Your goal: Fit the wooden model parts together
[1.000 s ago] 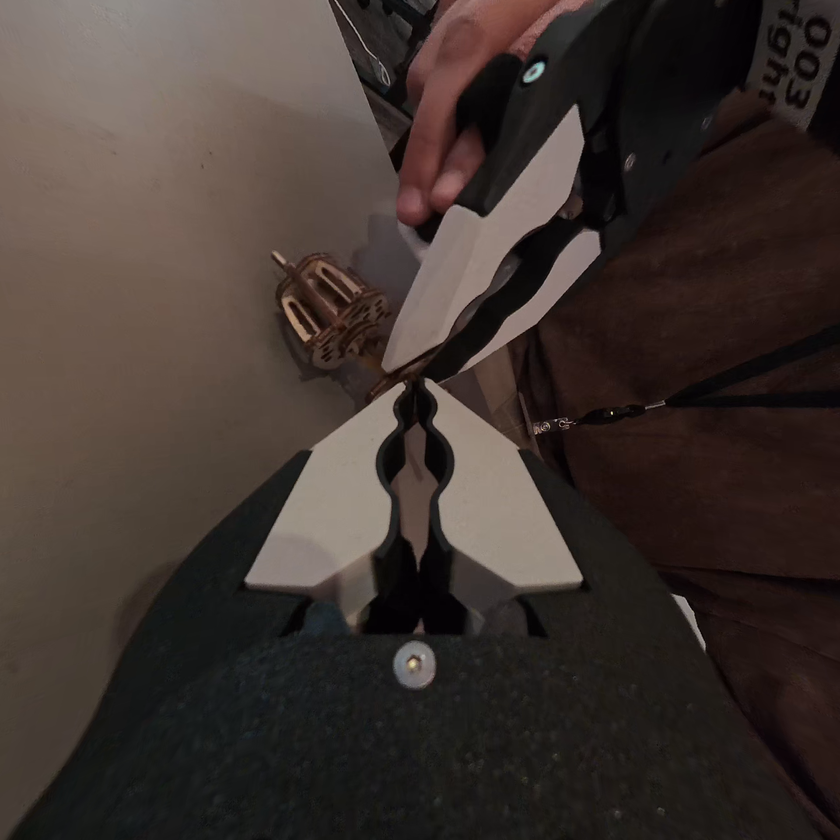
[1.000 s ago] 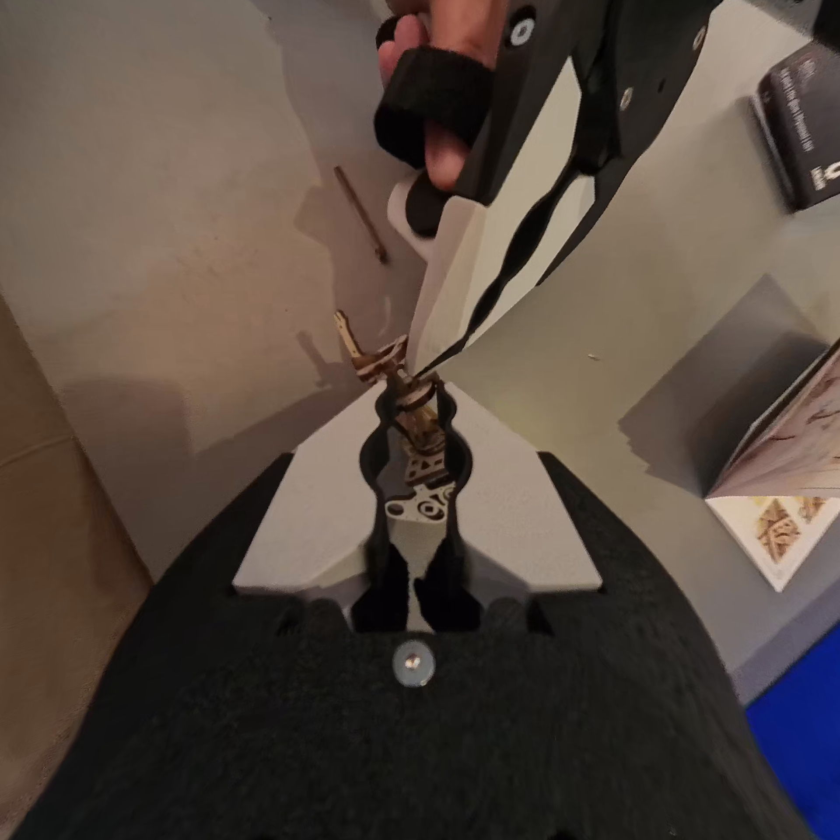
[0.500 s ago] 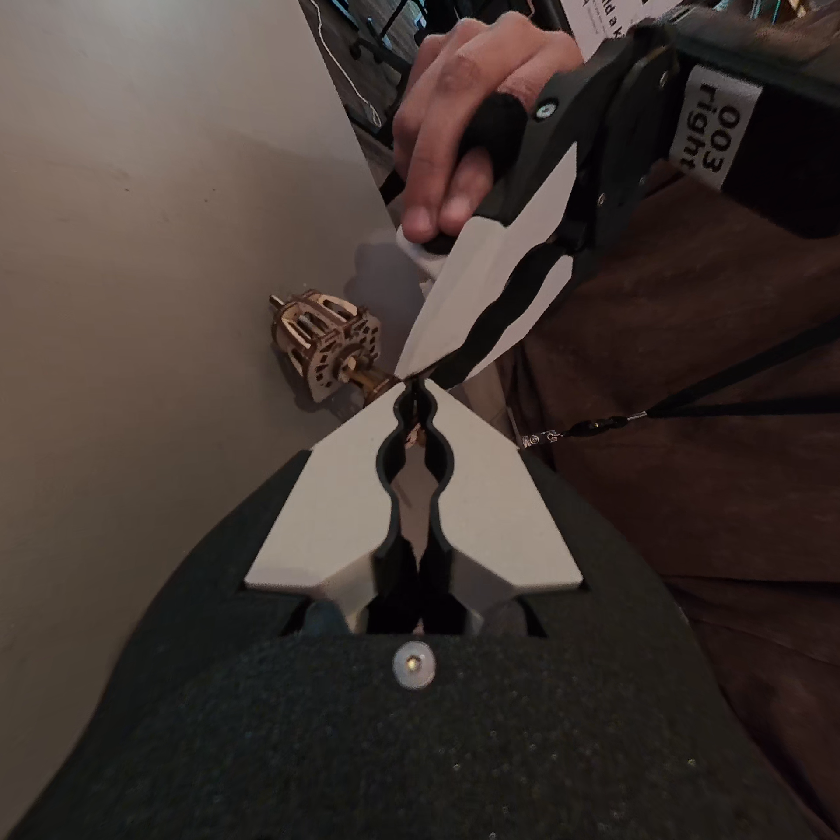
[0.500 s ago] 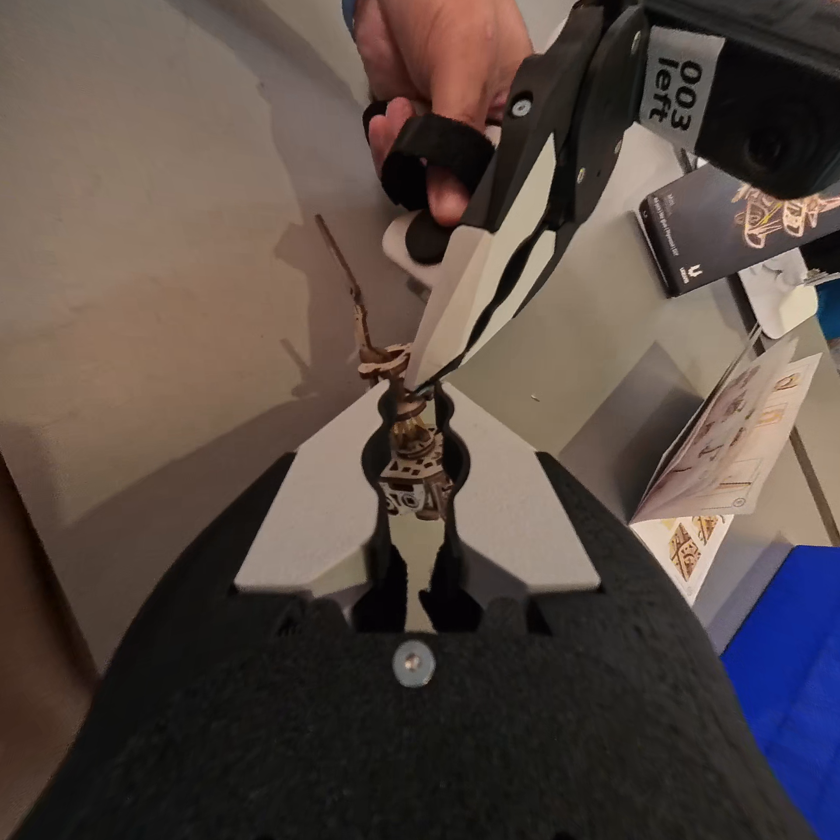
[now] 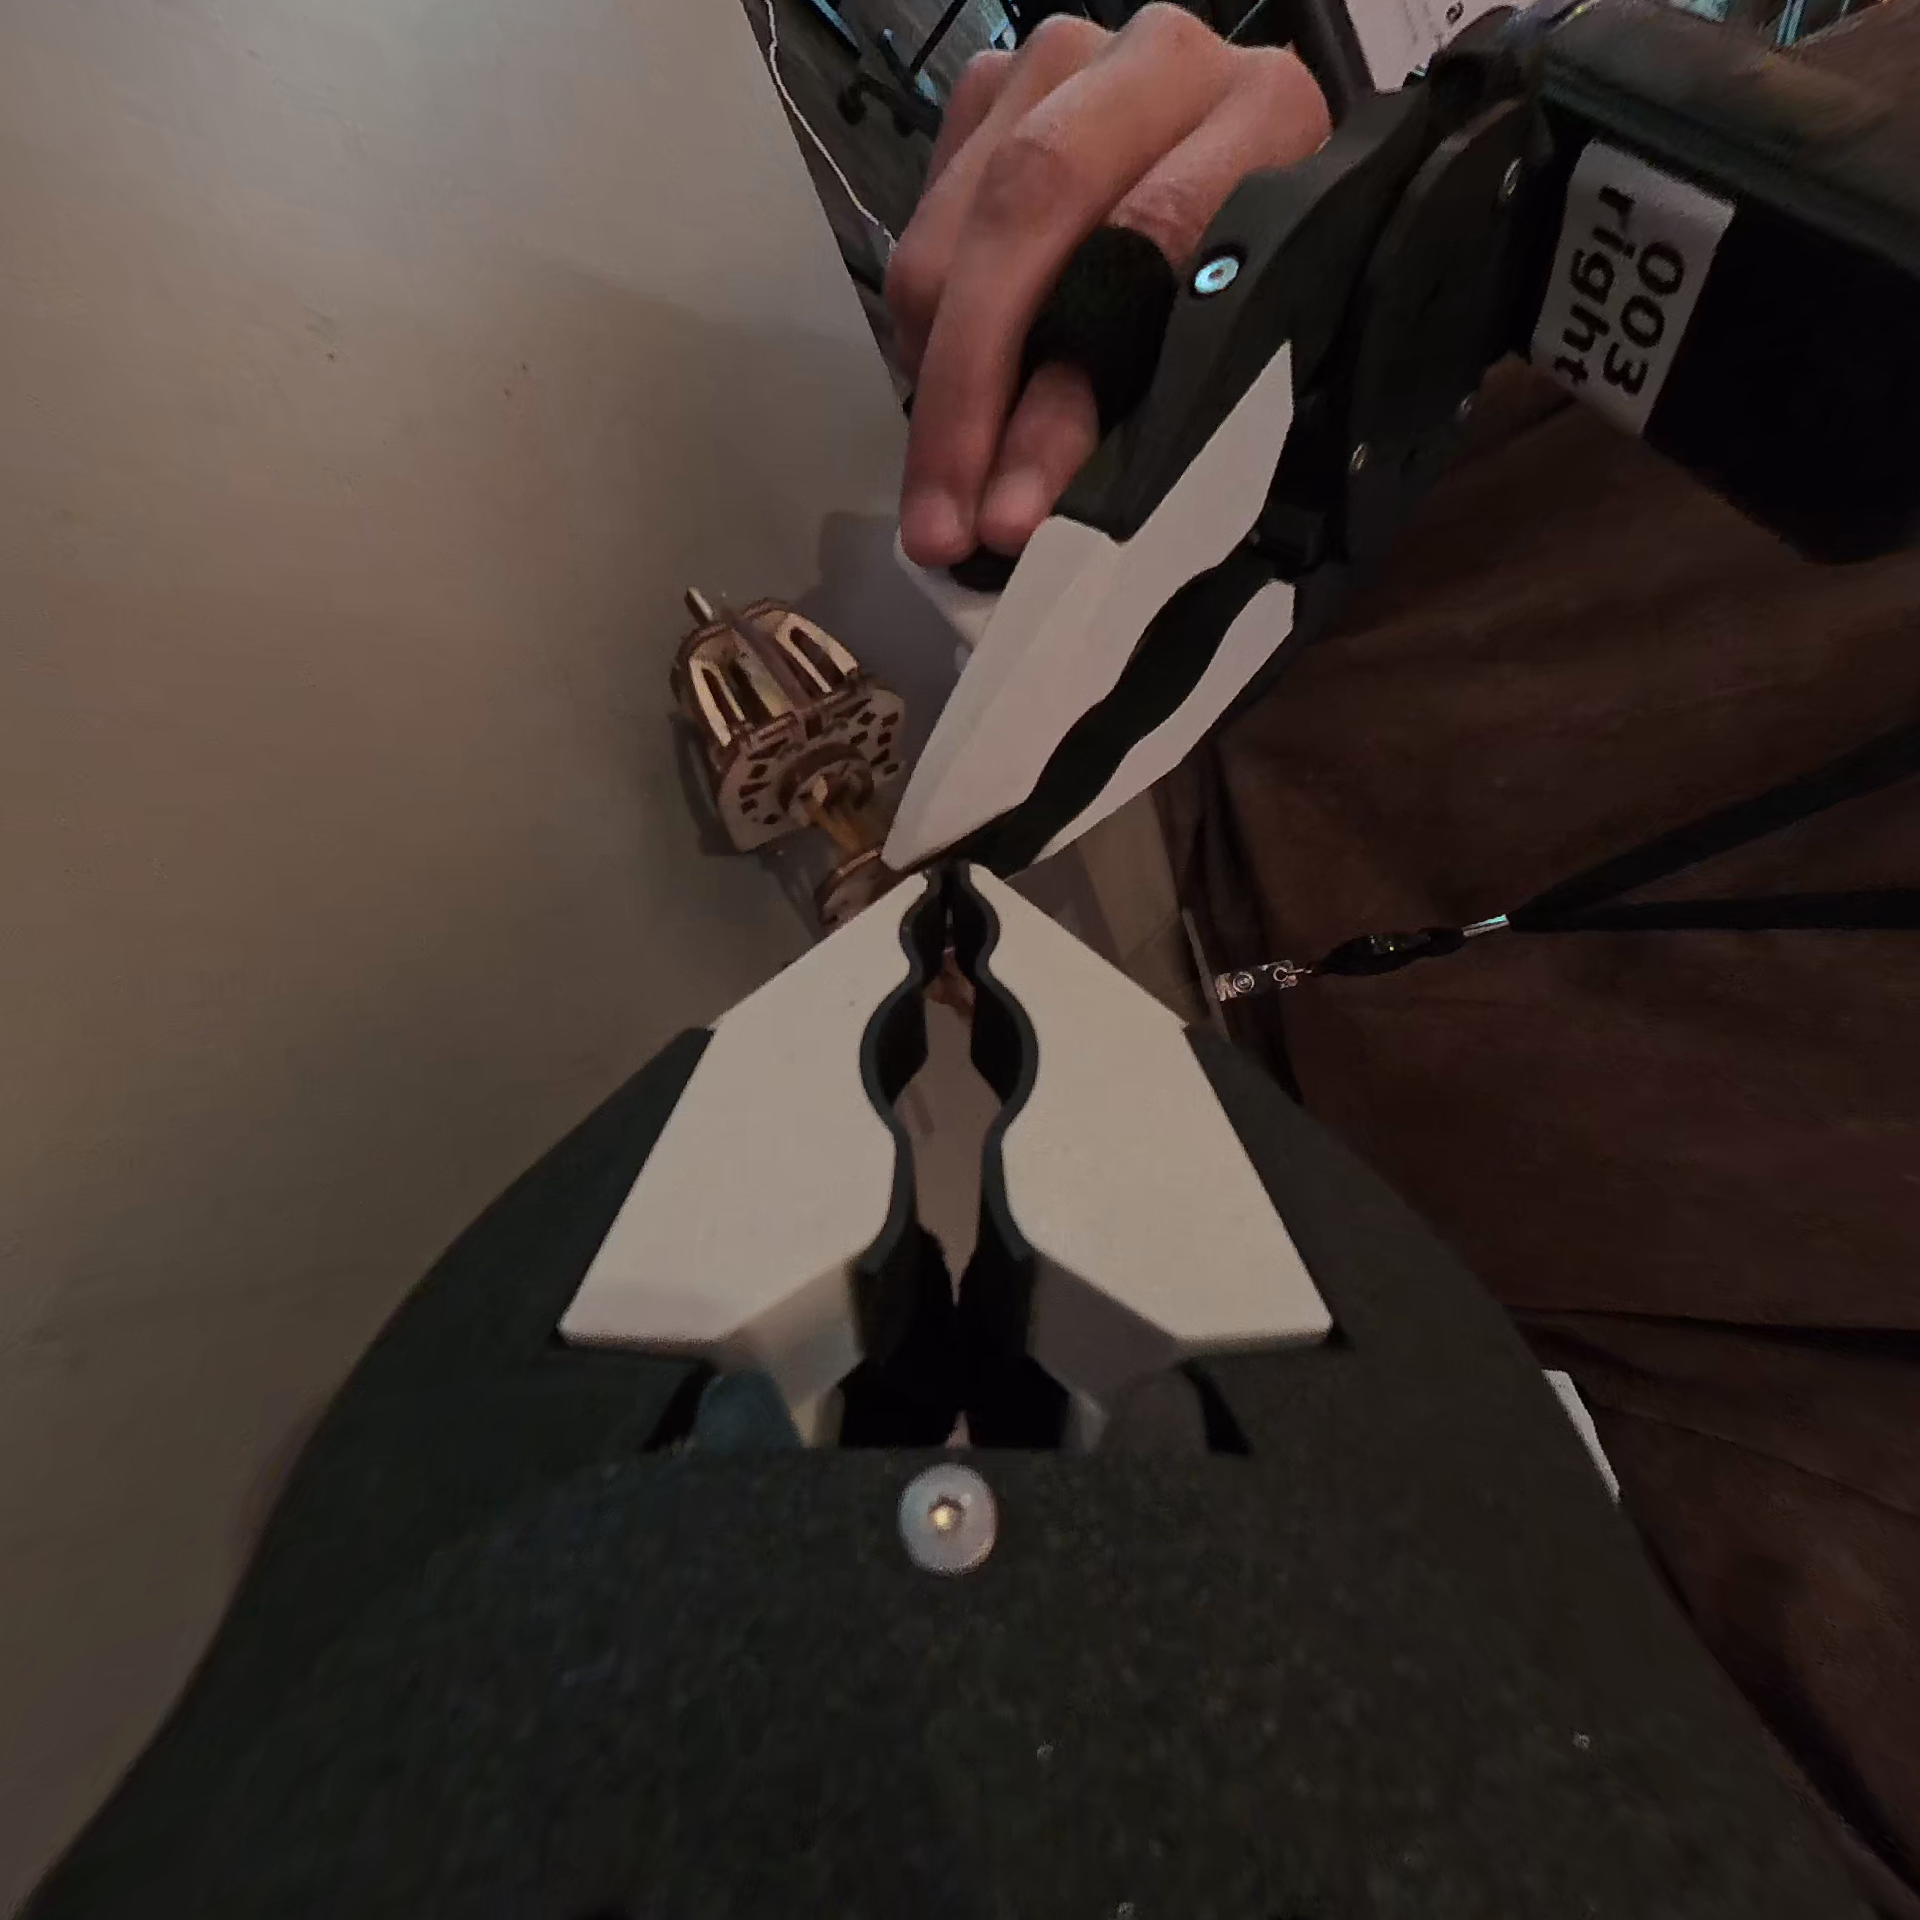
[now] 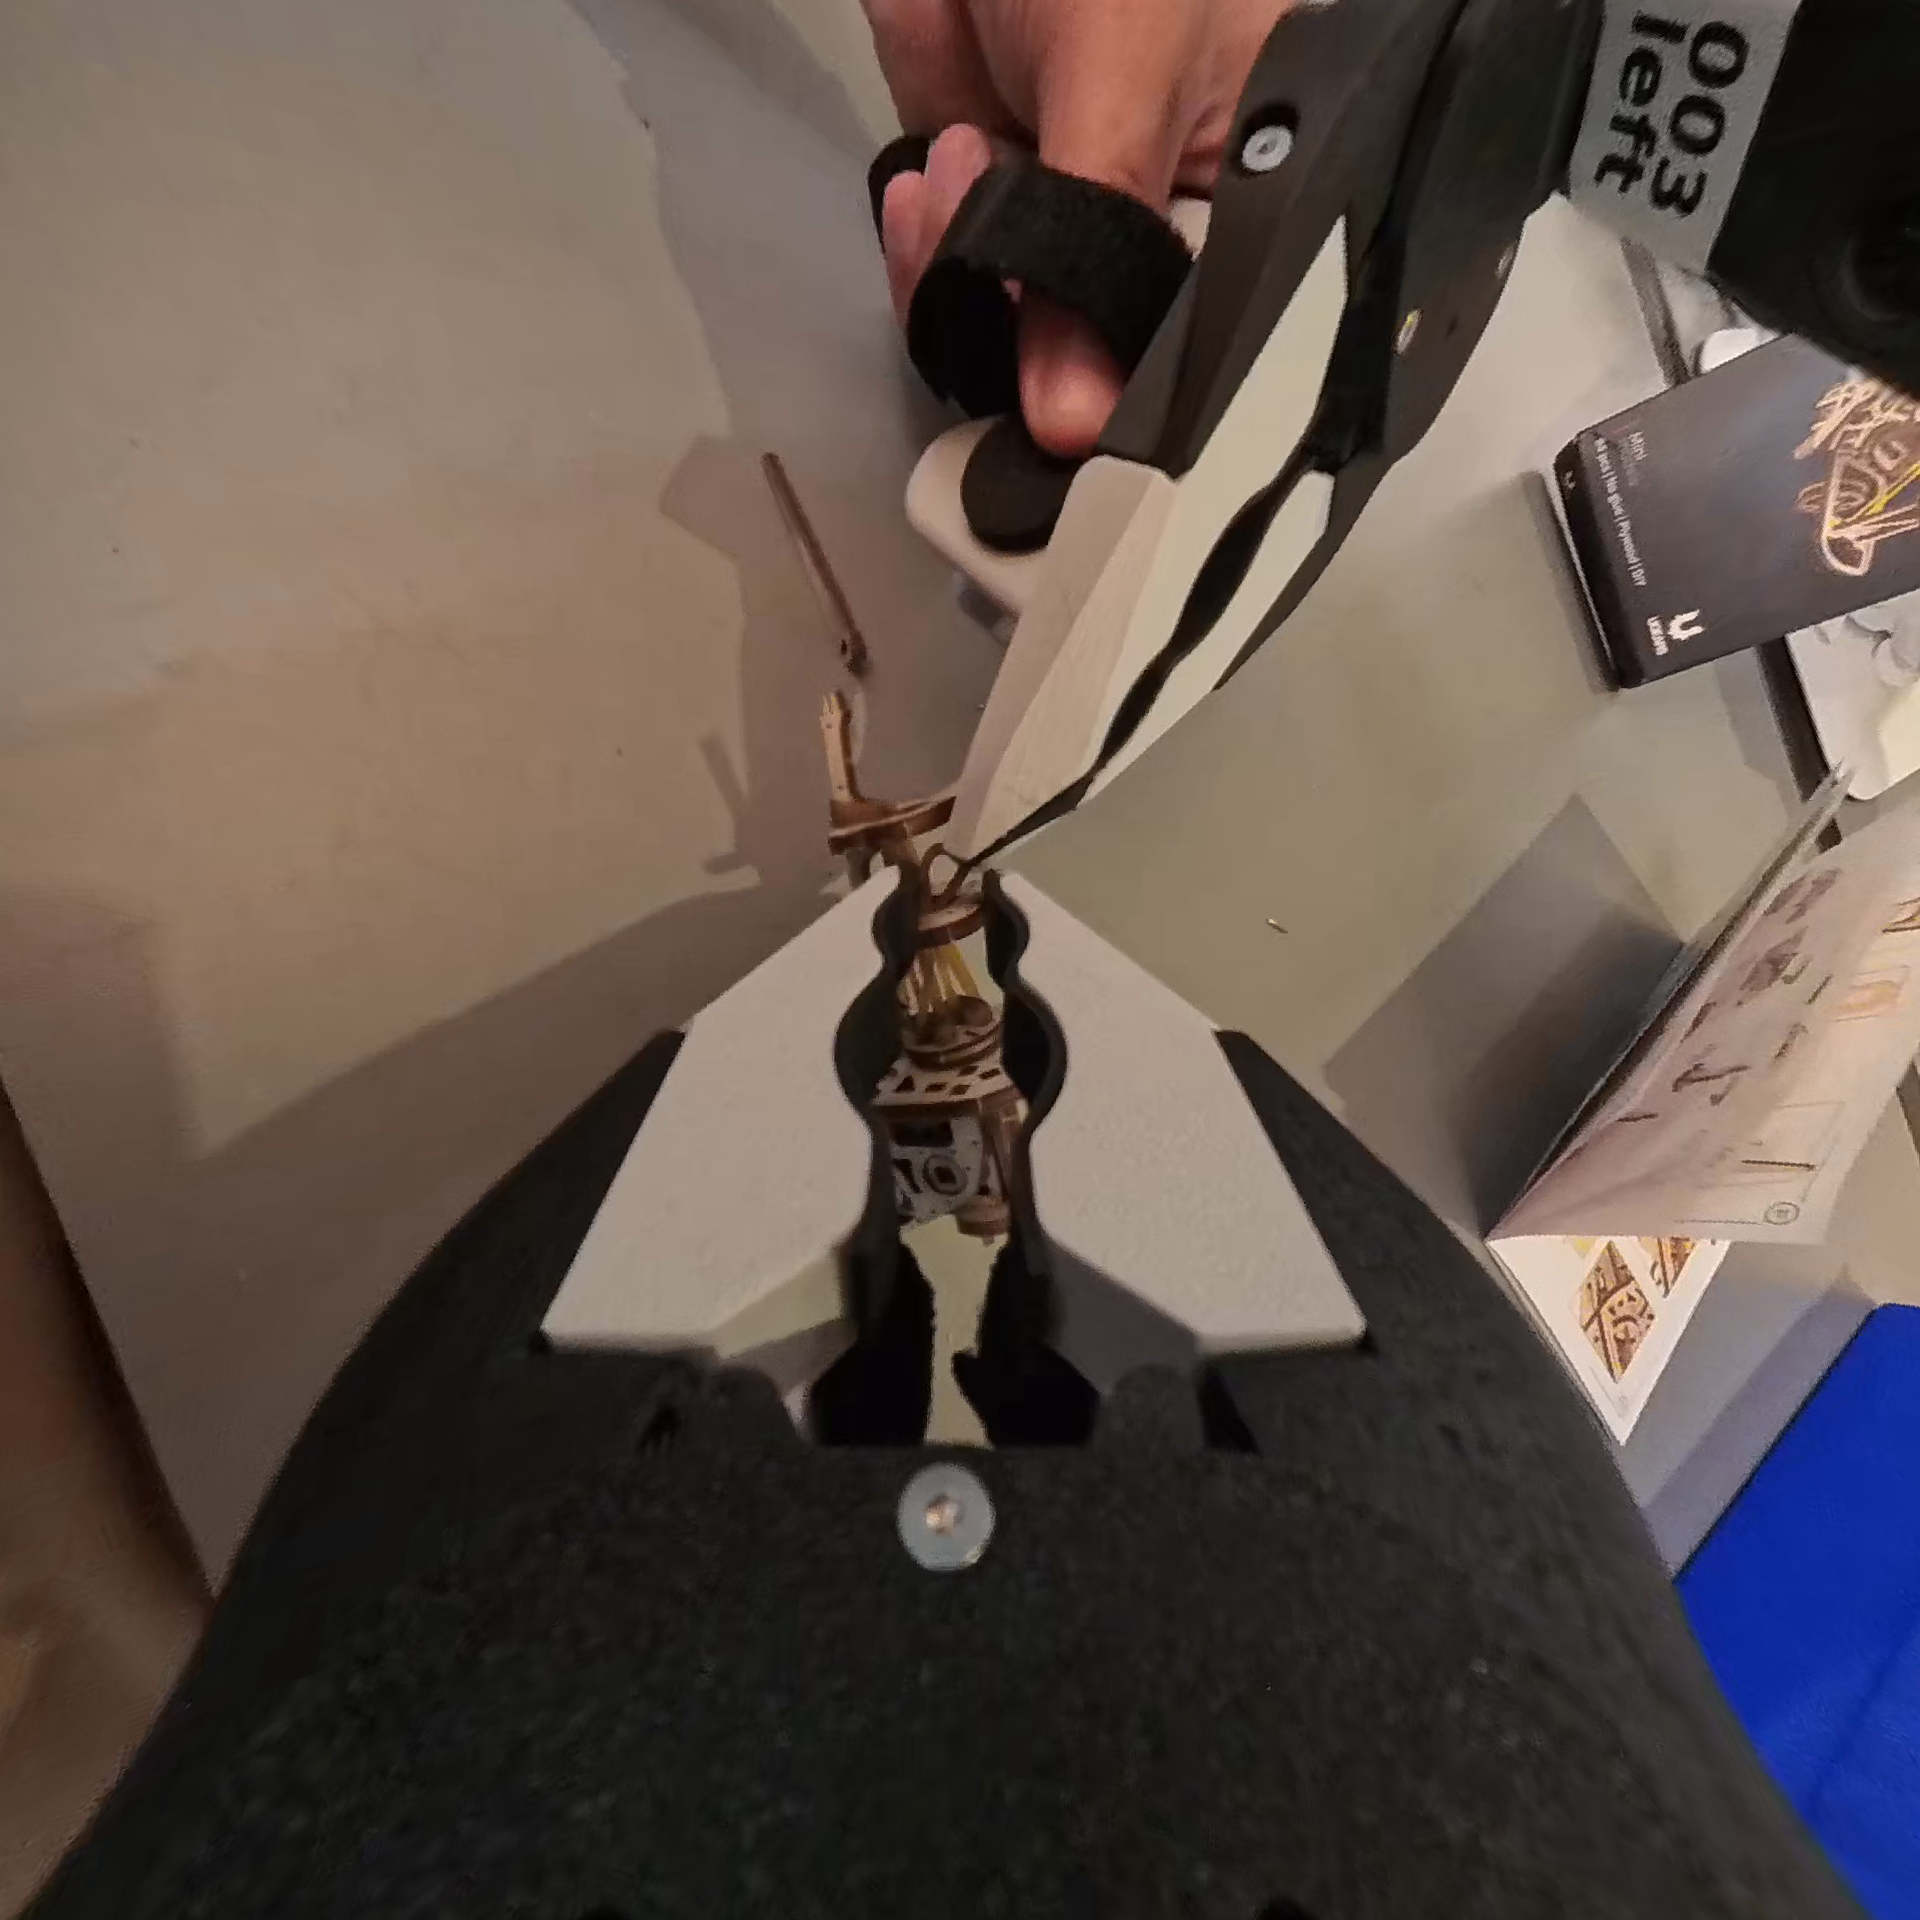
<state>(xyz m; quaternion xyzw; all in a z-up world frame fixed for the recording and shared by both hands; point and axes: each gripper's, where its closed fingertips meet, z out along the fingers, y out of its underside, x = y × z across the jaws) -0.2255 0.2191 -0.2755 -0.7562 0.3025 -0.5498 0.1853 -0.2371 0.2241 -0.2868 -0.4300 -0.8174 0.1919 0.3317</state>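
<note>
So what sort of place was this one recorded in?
Probably a hobby or office work table indoors, set up for a model kit: a plain light tabletop, the kit's dark box, an open instruction booklet, and a part-built wooden model between the grippers.

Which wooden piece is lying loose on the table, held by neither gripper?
The thin dark stick, flat on the table; the cage-shaped assembly is clamped in the right gripper.

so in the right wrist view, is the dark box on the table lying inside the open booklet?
No, the dark box sits apart on the table, farther off than the open booklet, with bare surface between them.
</note>
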